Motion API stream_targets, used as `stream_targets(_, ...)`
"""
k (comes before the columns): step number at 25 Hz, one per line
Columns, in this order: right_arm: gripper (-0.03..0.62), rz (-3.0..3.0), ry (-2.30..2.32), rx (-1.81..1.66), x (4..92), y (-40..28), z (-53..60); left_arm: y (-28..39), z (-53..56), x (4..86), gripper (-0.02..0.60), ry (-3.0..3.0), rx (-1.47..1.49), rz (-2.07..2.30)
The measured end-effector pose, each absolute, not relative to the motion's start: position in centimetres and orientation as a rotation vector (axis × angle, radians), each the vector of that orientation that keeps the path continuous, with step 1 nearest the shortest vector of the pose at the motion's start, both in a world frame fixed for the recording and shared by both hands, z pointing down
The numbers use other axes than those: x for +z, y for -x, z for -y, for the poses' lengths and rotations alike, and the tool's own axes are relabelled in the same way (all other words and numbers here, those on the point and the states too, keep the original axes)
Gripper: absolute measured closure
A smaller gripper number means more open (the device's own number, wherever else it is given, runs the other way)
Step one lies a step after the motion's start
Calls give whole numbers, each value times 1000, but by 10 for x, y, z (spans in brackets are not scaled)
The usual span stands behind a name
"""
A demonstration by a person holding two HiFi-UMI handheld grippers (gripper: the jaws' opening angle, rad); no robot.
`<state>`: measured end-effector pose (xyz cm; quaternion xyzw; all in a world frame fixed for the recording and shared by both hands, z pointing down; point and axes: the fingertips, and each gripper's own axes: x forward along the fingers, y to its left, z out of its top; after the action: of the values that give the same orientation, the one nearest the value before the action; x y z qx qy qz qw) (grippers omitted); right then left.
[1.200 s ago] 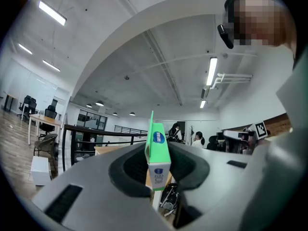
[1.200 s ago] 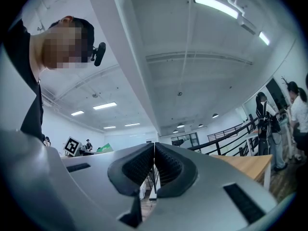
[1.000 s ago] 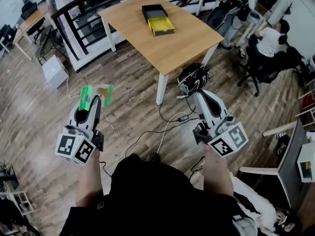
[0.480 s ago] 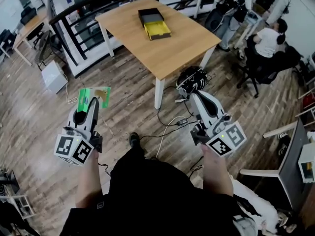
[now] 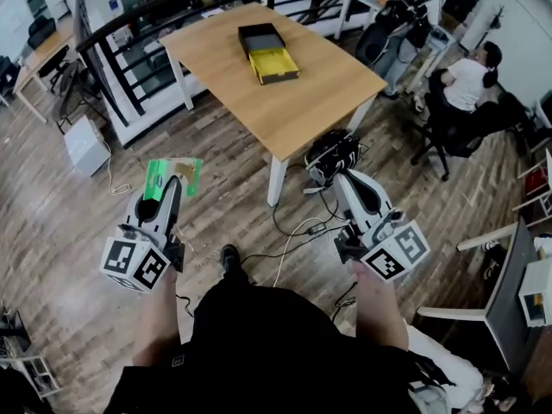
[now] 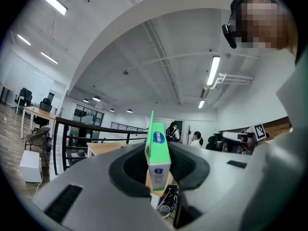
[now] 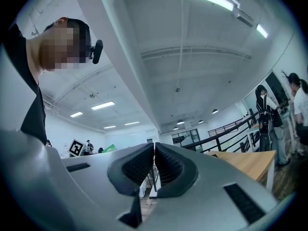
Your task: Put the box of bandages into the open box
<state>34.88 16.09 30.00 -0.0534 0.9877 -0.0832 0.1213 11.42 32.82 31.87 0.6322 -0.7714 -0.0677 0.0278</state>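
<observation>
Wooden tabletop (image 5: 293, 93), standing on plank floor (image 5: 78, 231). On the tabletop, toward its far side: open box (image 5: 268, 53), black part and yellow part end to end. Short of the tabletop, over the floor: right tool (image 5: 344, 177), jaws pressed together on nothing; left tool (image 5: 175, 182), jaws nearly closed, clamping the box of bandages (image 5: 172, 172). Green, edge-on in the grip, well apart from the tabletop.

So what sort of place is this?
Probably an open-plan office or lab: a wooden table, a person on an office chair, a black railing and strip lights overhead.
</observation>
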Motion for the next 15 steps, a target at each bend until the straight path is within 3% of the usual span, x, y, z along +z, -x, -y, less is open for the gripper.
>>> stream_targets(15, 556, -2961, 125, -308, 312, -169, -111, 50, -270, 328, 486, -1936, -223, 2337)
